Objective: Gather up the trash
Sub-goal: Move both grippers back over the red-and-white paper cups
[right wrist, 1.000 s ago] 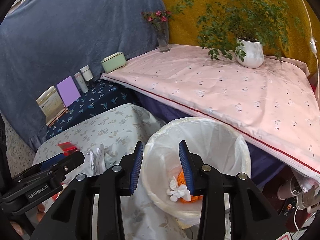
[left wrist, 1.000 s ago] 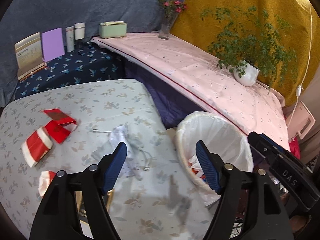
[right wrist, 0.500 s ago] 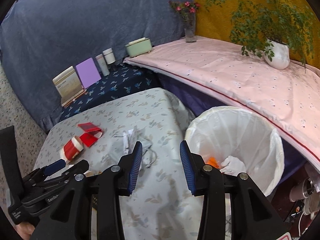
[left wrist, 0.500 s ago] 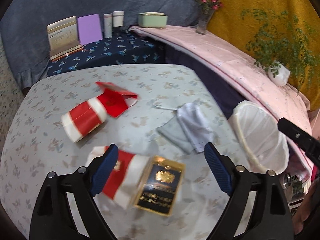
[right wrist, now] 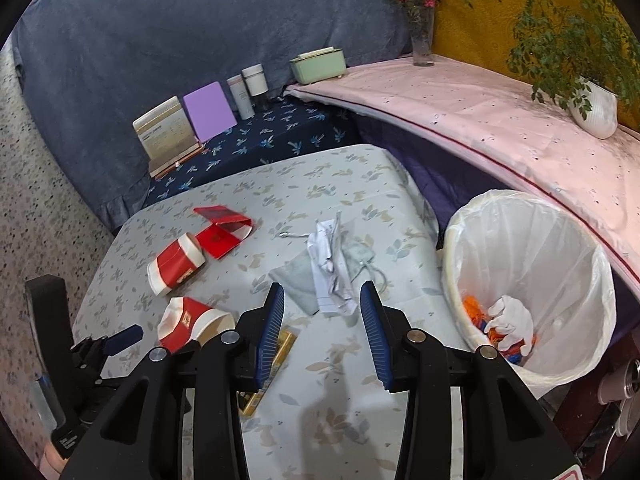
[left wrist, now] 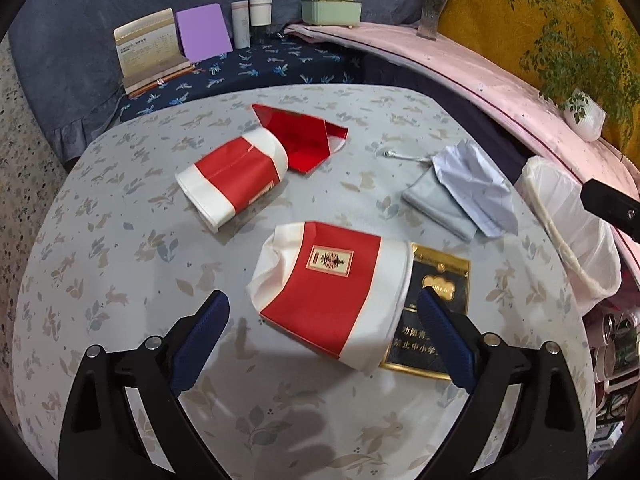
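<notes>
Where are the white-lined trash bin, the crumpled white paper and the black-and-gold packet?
white-lined trash bin [right wrist: 568, 248], right wrist view, inner liner wall
crumpled white paper [right wrist: 330, 268], right wrist view, middle
black-and-gold packet [left wrist: 440, 280], left wrist view, upper face

At the far side, on a dark blue flowered cloth [right wrist: 276, 136], a cream calendar card [right wrist: 164, 130] and a purple flat board [right wrist: 209, 111] stand side by side, with two white cylinder bottles [right wrist: 248, 86] just to their right. On the long pink cloth [right wrist: 500, 120] to the right stand a mint green box [right wrist: 318, 65], a glass vase with pink flowers [right wrist: 421, 20] and a white pot with a green plant [right wrist: 596, 108].
</notes>
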